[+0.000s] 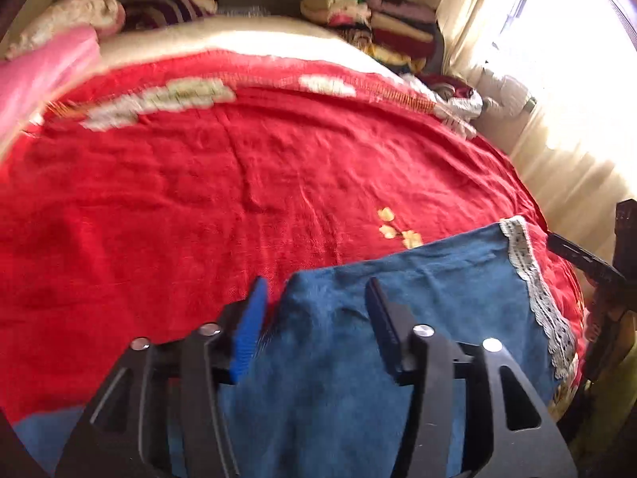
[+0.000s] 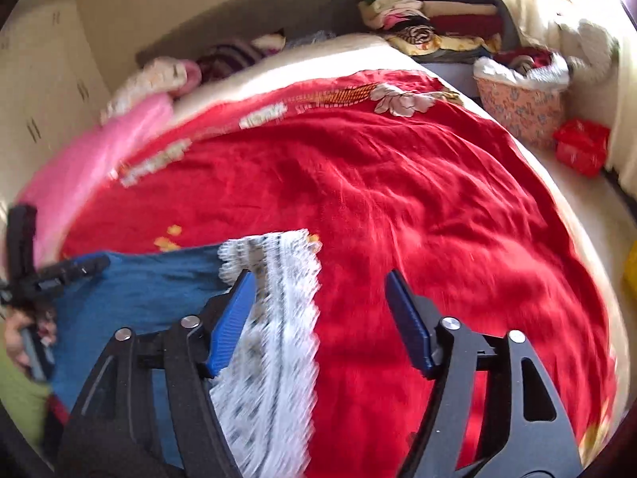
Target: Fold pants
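left wrist view, blue pants (image 1: 398, 318) flat on red bedspread (image 1: 199, 199), lace hem (image 1: 529, 271) rightward, both jaws spread, gripping nothing

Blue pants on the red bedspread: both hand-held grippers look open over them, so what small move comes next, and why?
Probably lower the right hand-held gripper onto the white lace hem and close on it. Its jaws stand apart with nothing pinched, the lace lies loose just inside its left finger, and the blue pants lie spread flat on the red bedspread. The left hand-held gripper is open too.
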Demonstrator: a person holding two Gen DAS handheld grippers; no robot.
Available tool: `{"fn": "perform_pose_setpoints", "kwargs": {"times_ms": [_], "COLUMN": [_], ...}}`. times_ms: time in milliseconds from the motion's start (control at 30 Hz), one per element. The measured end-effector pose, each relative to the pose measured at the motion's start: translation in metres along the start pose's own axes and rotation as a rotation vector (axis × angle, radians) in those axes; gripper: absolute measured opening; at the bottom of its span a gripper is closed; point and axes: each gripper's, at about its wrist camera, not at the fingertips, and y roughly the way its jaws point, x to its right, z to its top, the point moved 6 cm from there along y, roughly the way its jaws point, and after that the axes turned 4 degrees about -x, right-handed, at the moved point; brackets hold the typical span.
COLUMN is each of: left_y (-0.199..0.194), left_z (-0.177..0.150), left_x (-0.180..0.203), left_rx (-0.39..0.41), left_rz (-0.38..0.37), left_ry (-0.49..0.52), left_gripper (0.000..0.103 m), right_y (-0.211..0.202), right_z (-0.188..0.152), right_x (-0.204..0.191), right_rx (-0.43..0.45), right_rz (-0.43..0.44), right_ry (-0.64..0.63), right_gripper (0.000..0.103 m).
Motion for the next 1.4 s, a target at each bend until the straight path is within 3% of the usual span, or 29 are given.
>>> {"fn": "perform_pose_setpoints", "kwargs": {"times_ms": [100, 233, 367, 600, 667, 733, 767, 933, 1067, 1200, 1400], "left_y": [-0.029, -0.06, -0.074, -0.084, -0.084, -0.083, -0.081, -0.079, -0.079, -0.078, -0.094], "left_z": [-0.012, -0.037, -0.076, -0.116, -0.122, -0.125, -0.126, -0.127, -0.126, -0.126, -0.123], "left_x": [0.006, 0.008, -0.002, -0.033, -0.045, -0.053, -0.054, -0.057, -0.063, -0.065, -0.062], "left_rx": [0.048, 0.082, 0.056, 0.008, -0.001, -0.002, -0.002, 0.003, 0.01, 0.024, 0.049], "left_rz": [0.025, 0.039, 0.046, 0.171, 0.232, 0.249, 0.25, 0.247, 0.223, 0.207, 0.211], "left_ry": [0.035, 0.067, 0.053, 0.028, 0.026, 0.019, 0.015, 0.019, -0.003, -0.007, -0.013], "left_gripper": [0.062, 0.063, 0.063, 0.063, 0.074, 0.075, 0.075, 0.075, 0.075, 0.075, 0.075], "right_y": [-0.027, -0.045, -0.053, -0.033, -0.02, -0.016, -0.019, -0.042, -0.031, -0.036, -0.074], "right_z": [-0.016, -0.046, -0.07, -0.095, -0.104, -0.108, -0.108, -0.107, -0.118, -0.115, -0.106], "right_x": [-0.007, -0.014, -0.016, -0.016, -0.019, -0.025, -0.03, -0.042, -0.029, -0.025, -0.024], "right_rx": [0.025, -0.015, -0.057, -0.186, -0.249, -0.265, -0.256, -0.198, -0.265, -0.243, -0.076], "right_rz": [0.039, 0.074, 0.078, 0.035, 0.032, 0.054, 0.065, -0.053, -0.09, -0.113, -0.103], "right_ry": [0.029, 0.055, 0.083, 0.099, 0.092, 0.063, 0.036, -0.084, -0.041, -0.013, 0.011], "right_gripper": [0.066, 0.066, 0.066, 0.066, 0.058, 0.019, 0.017, 0.013, 0.019, 0.044, 0.063]}}
